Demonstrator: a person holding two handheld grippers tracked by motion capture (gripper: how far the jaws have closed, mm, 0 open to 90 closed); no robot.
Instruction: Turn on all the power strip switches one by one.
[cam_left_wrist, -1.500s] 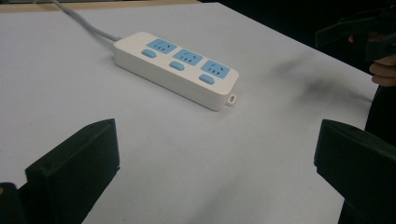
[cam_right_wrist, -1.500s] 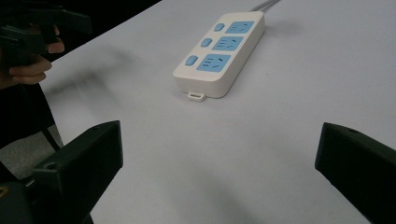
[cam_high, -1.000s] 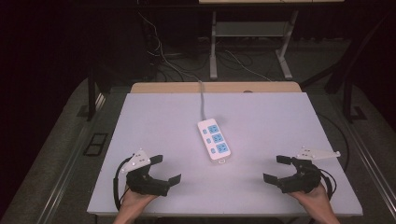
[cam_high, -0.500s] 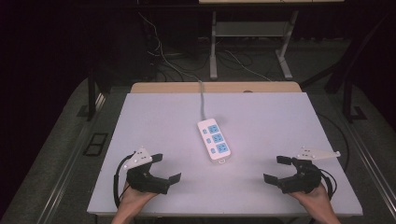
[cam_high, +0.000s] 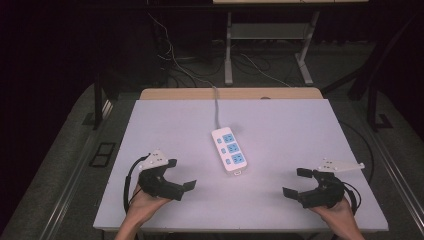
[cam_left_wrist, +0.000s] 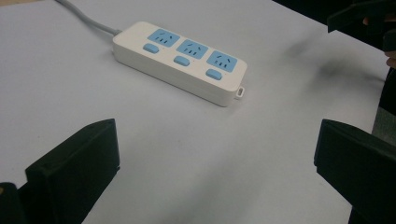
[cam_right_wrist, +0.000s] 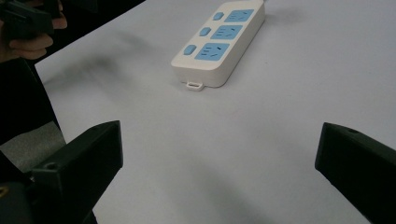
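A white power strip (cam_high: 230, 151) with three blue sockets and three blue buttons lies at the middle of the white table (cam_high: 285, 125). Its grey cable (cam_high: 216, 107) runs off the far edge. My left gripper (cam_high: 181, 174) rests open near the front left of the table, empty, a short way left of the strip. My right gripper (cam_high: 295, 182) is open at the front right, also empty. The left gripper view has the strip (cam_left_wrist: 182, 58) ahead of the wide-apart gripper (cam_left_wrist: 217, 158). In the right gripper view the strip (cam_right_wrist: 219, 42) lies beyond the open gripper (cam_right_wrist: 219, 158).
A wooden board (cam_high: 230, 93) borders the table's far edge. Loose cables (cam_high: 175, 55) and metal desk legs (cam_high: 229, 50) stand on the dark floor behind. The other gripper (cam_left_wrist: 359, 16) shows at the top right of the left gripper view.
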